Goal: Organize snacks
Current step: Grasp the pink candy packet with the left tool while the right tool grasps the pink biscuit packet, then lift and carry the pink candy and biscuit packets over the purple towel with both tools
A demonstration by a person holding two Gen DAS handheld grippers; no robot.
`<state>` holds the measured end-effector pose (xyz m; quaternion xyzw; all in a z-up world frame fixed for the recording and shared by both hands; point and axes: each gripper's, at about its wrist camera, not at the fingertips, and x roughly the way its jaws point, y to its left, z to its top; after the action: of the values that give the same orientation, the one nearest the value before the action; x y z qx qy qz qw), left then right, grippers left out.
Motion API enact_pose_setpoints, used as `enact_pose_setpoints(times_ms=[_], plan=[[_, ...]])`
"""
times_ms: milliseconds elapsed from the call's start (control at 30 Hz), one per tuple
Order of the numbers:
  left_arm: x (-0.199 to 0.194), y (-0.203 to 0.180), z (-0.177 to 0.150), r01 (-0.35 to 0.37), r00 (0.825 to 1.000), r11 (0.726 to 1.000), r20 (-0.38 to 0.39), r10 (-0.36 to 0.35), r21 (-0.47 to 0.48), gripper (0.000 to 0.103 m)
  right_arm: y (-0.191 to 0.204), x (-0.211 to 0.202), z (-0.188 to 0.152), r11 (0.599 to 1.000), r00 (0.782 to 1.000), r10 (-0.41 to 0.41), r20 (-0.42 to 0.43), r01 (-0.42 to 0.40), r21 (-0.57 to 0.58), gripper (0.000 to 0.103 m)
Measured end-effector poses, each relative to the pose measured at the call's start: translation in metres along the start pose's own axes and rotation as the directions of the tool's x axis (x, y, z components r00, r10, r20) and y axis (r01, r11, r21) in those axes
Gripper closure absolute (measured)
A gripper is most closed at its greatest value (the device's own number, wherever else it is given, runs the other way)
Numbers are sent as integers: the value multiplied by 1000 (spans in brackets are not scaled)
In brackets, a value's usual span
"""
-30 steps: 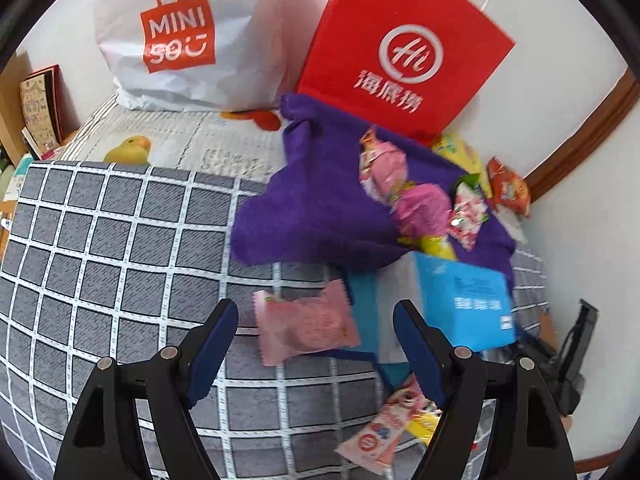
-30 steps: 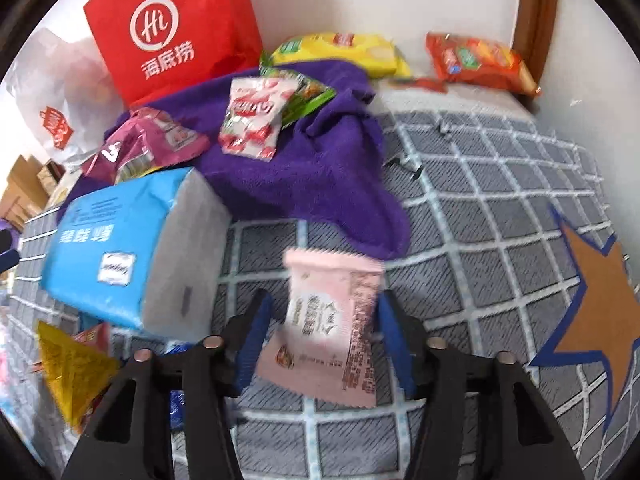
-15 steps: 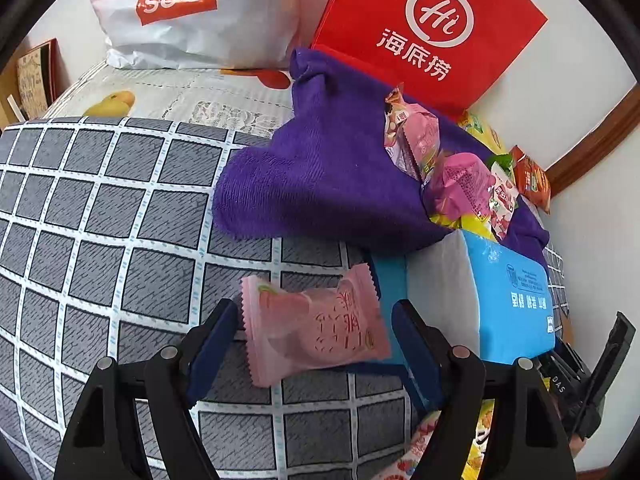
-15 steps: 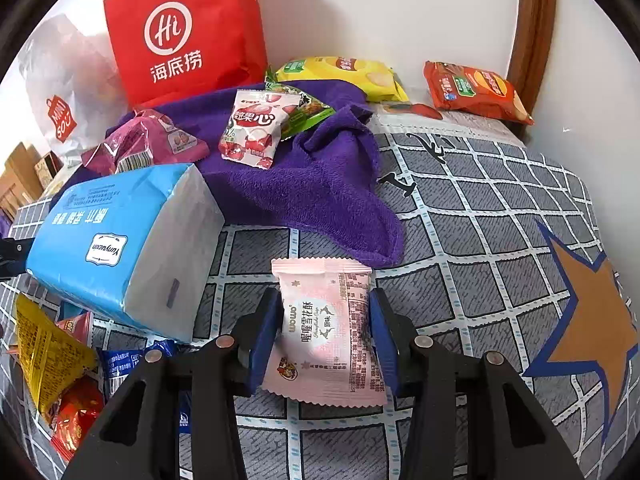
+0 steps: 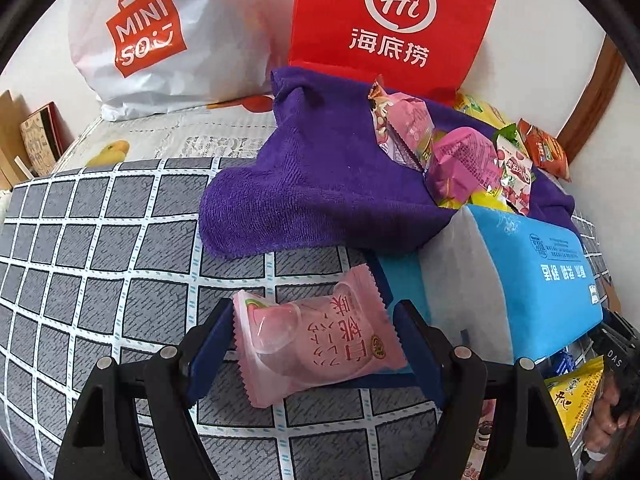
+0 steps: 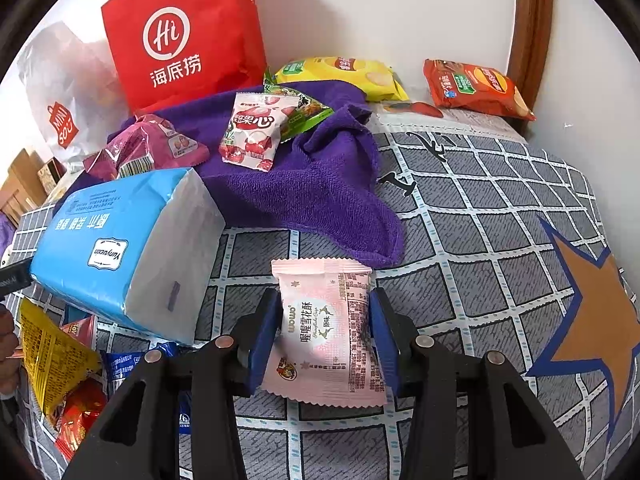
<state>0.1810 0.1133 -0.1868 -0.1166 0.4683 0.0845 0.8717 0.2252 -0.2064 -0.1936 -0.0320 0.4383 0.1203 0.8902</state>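
Straddling a pink peach-print snack packet with the left tongs: jaws spread, blue pads flanking the packet's two short ends at lower centre of the left view; pads look at or just off the crimped edges, no squeeze visible. Packet lies on the grey checked bedspread, just beside the blue tissue pack at right. Right tongs narrow, pinching a pale pink pastry packet across its width, lower centre of the right view; whether it hangs clear of the bedspread I cannot tell. Judgement on the step: the left needs to close evenly on the packet's body rather than on the thin end seals, which would slip; the film is puffed and soft, so a gentle squeeze low on the packet, then a straight lift clear of the tissue pack. Keep the right grip steady meanwhile. Containers: red paper bag upright at top centre of the left view and white shopping bag at upper left, both against the wall; contents of either not visible. No tray or box seen. Loose snacks rest on the purple towel in front of the red bag; a yellow bag and an orange bag lie by the wall, upper right of the right view.
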Motion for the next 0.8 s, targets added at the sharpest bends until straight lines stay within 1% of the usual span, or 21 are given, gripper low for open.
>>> enact_pose_setpoints(times_ms=[167, 300, 467, 600, 667, 800], plan=[[1, 1, -3, -25, 999, 1000, 26, 25, -10, 26, 1, 0, 0, 1000, 1000, -7, 1, 7, -5, 57], [1, -3, -7, -68, 996, 998, 59, 68, -9, 27, 0, 0, 0, 1000, 1000, -9, 4, 9, -5, 57], [0, -3, -7, -77, 995, 997, 64, 78, -12, 27, 0, 0, -1, 1000, 1000, -9, 6, 9, -4, 57], [0, -7, -8, -121, 991, 993, 60, 121, -5, 27, -3, 0, -1, 1000, 1000, 4, 9, -4, 11, 57], [0, -8, -8, -134, 989, 991, 59, 134, -2, 29, -3, 0, -1, 1000, 1000, 2, 9, -2, 14, 57], [0, -7, -7, -148, 987, 989, 62, 149, -8, 34, 3, 0, -2, 1000, 1000, -29, 5, 29, -11, 57]])
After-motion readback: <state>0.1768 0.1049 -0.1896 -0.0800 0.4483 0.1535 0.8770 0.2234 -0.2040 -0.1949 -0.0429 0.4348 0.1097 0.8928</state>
